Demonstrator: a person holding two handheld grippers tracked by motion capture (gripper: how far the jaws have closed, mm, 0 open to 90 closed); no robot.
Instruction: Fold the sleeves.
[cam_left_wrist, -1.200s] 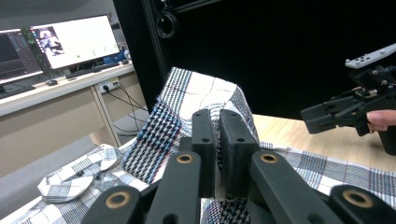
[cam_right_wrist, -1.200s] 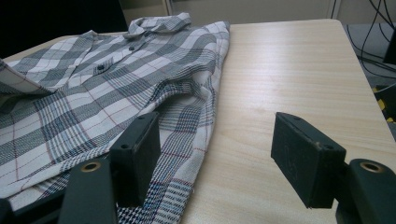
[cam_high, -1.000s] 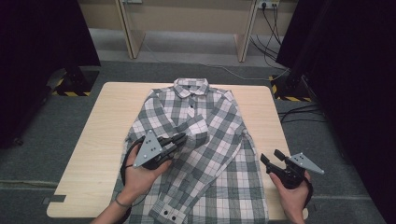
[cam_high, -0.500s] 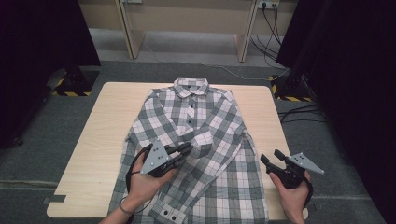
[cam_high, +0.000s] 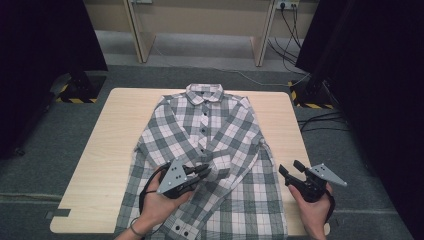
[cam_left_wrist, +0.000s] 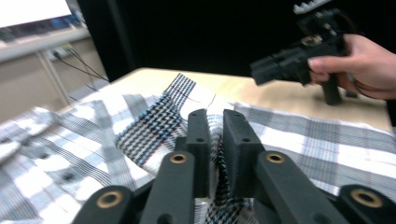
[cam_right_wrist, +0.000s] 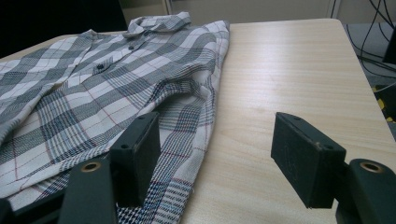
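A grey, white and black plaid shirt (cam_high: 210, 130) lies buttoned, front up, on the wooden table (cam_high: 115, 130), collar at the far side. Its left sleeve (cam_high: 222, 167) is folded across the body. My left gripper (cam_high: 205, 171) sits low over the shirt's lower middle, its jaws nearly together with the sleeve cloth (cam_left_wrist: 154, 135) bunched between them. In the left gripper view the left gripper (cam_left_wrist: 215, 116) has just been opening slightly, cloth still in the gap. My right gripper (cam_high: 290, 167) hovers open at the shirt's right hem, and the right gripper (cam_right_wrist: 217, 126) has nothing between its fingers.
Bare table (cam_right_wrist: 289, 70) lies right of the shirt. The other hand's gripper (cam_left_wrist: 280, 63) shows far off in the left gripper view. Dark curtains stand at both sides, with cables (cam_high: 320, 120) on the floor beyond the table's right edge.
My left gripper has sunk and come toward the near edge, bringing the sleeve down onto the shirt body. The right gripper has stayed where it was.
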